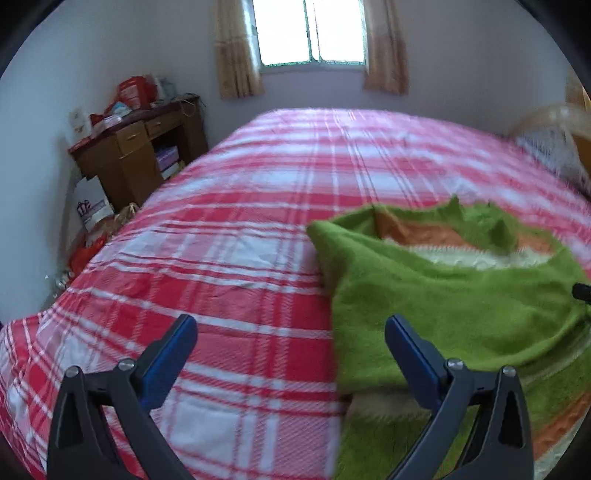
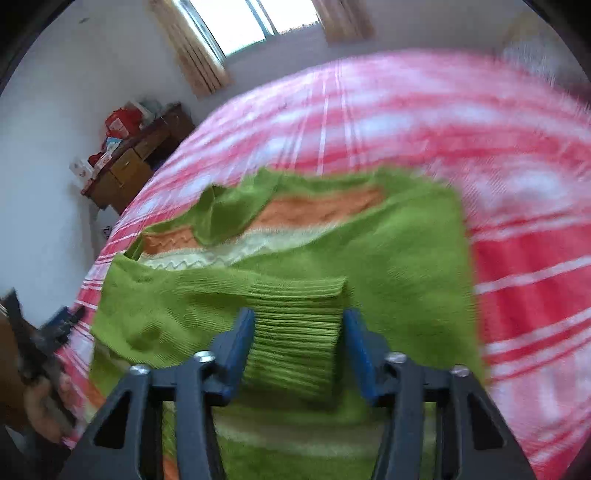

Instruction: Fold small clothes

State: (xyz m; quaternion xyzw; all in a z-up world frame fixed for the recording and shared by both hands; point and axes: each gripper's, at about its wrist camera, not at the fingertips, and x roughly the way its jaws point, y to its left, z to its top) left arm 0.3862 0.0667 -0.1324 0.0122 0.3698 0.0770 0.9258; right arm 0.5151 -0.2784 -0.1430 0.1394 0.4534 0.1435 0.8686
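A small green knit sweater (image 1: 443, 299) with orange and cream stripes lies on the bed, both sleeves folded in across its body. My left gripper (image 1: 291, 328) is open and empty above the bedspread, its right finger over the sweater's left edge. In the right wrist view the sweater (image 2: 399, 243) fills the middle. My right gripper (image 2: 299, 321) is open, its jaws standing either side of the ribbed green cuff (image 2: 295, 328) without closing on it. The left gripper with the hand holding it shows at the left edge (image 2: 48, 339).
The bed has a red and white plaid bedspread (image 1: 229, 229). A cluttered brown wooden desk (image 1: 136, 155) stands by the wall at the left, with bags on the floor beside it. A curtained window (image 1: 310, 33) is behind the bed. A pillow (image 1: 546, 147) lies far right.
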